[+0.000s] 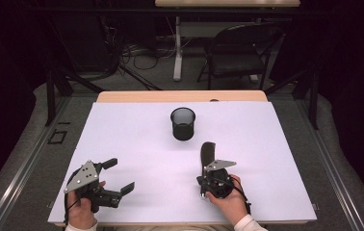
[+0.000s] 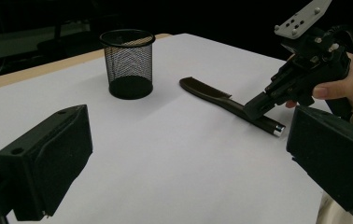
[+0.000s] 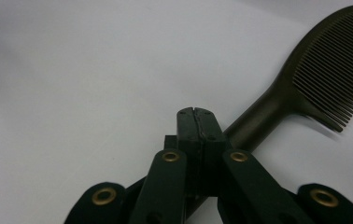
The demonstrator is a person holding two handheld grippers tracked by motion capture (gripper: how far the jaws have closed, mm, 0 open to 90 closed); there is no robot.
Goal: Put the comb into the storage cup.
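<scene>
On the white table (image 1: 122,139), in front of the black mesh pen cup (image 1: 183,123), lies a dark comb (image 1: 207,153) with fine, close teeth, a rounded head and a slim handle capped in silver; no writing can be read on it. The right gripper (image 1: 203,185) rests on its handle, jaws pressed together. The left gripper (image 1: 119,176) hovers well apart, jaws spread wide.

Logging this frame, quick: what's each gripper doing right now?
Left gripper: open, holding nothing, above the table.
Right gripper: shut, jaws together over the comb handle; a grip cannot be told.
</scene>
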